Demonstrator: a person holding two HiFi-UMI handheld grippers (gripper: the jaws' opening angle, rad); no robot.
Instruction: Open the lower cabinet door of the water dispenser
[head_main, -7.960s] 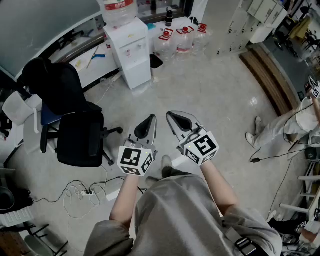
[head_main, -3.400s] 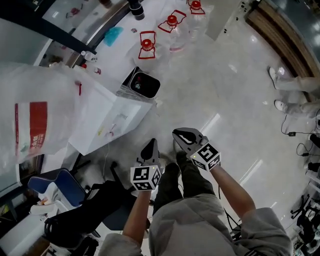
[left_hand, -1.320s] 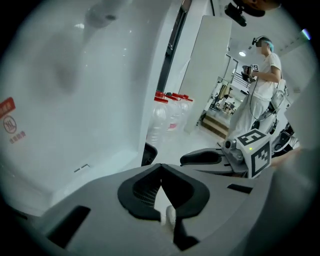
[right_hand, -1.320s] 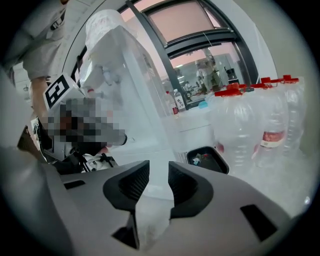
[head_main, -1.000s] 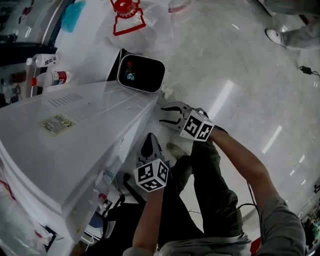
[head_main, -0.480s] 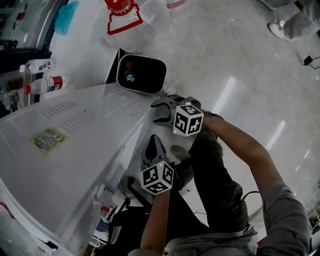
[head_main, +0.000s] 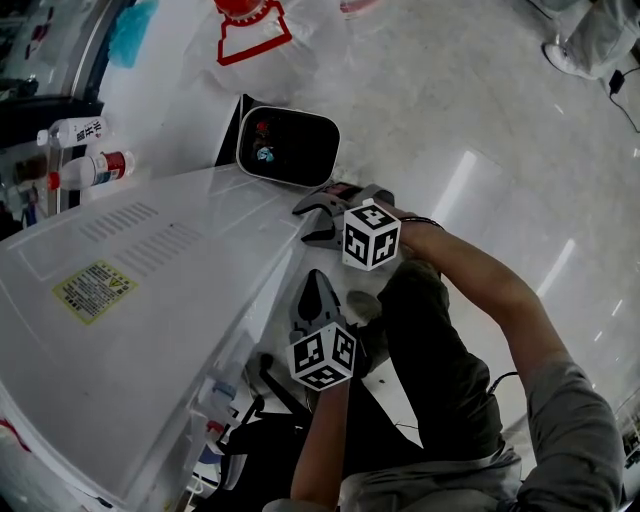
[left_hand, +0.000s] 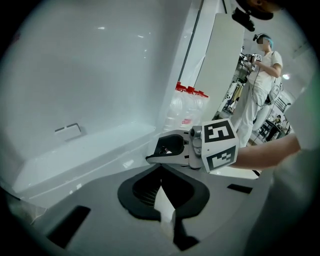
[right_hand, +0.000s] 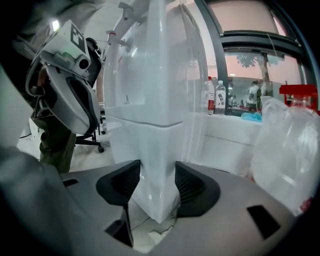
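The white water dispenser (head_main: 150, 300) fills the left of the head view, and a dark bin (head_main: 288, 147) stands on the floor just beyond its far corner. Its lower cabinet door (right_hand: 126, 147) lies flush with the front, below a seam. Near that front the left hand-held gripper (head_main: 316, 280) points down, jaws together on nothing. The right hand-held gripper (head_main: 302, 226) is at the dispenser's front corner, its jaws opening, with the white corner edge between the pads
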